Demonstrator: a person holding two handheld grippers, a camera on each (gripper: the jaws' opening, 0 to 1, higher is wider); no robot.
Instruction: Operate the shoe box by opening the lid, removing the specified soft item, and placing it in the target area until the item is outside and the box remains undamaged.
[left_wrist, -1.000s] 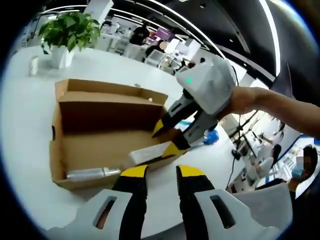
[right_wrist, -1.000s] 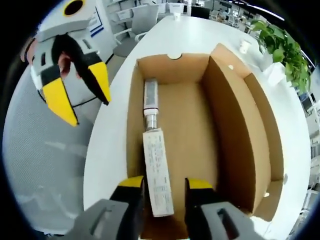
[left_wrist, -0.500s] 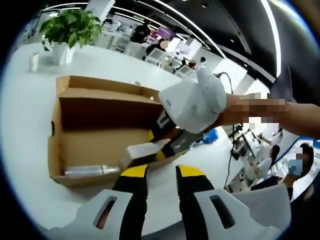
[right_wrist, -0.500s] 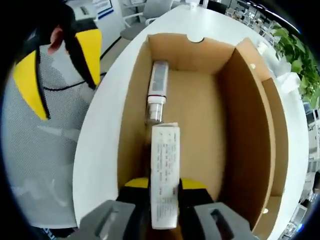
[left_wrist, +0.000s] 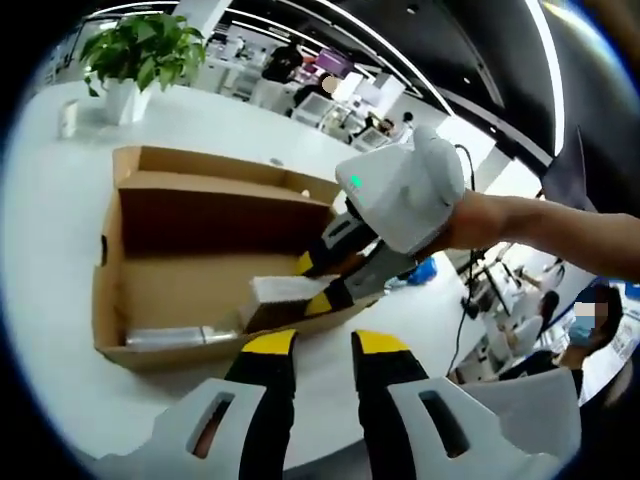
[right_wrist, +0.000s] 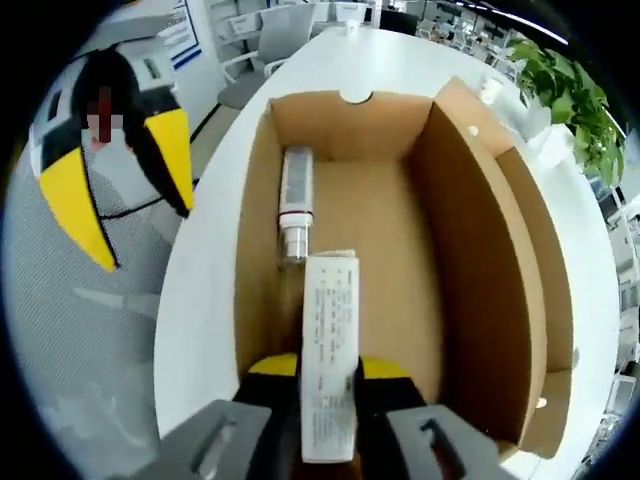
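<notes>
An open brown shoe box lies on the white table. Inside it, a silver tube rests along one wall. My right gripper is shut on a white printed carton, holding it a little above the box floor near the tube's cap end. My left gripper stands open outside the box by the table's edge, nothing between its yellow fingers.
A potted plant and a small white cup stand on the table beyond the box. A grey mesh chair sits off the table's edge. Desks and people fill the office behind.
My right gripper went from open around the carton to shut on it, then raised it slightly off the box floor. The left gripper stays open and has barely shifted.
</notes>
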